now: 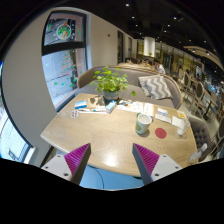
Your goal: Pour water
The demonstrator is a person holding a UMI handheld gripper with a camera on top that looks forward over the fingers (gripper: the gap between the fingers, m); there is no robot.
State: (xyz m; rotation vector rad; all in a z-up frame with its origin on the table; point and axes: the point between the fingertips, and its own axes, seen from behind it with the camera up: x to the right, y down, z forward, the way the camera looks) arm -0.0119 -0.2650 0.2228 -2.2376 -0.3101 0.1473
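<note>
Tongs (112,160) open, cup (144,123) beyond, table (100,135)

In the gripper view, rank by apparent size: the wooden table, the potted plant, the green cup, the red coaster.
1. Light wooden table
2. Leafy green potted plant
3 and 4. Green cup and flat red round coaster: they look about alike, so no ranking.

The gripper is open, short of all of them.

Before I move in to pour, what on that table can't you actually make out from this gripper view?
- Green cup: its inside is hidden by its own rim, so any water level is unknown.
- Glass by the red coaster: too small to tell empty or full.
- Papers near the potted plant: print too small to read.
- Gripper: fingers apart, holding nothing; no pouring vessel shows.
</note>
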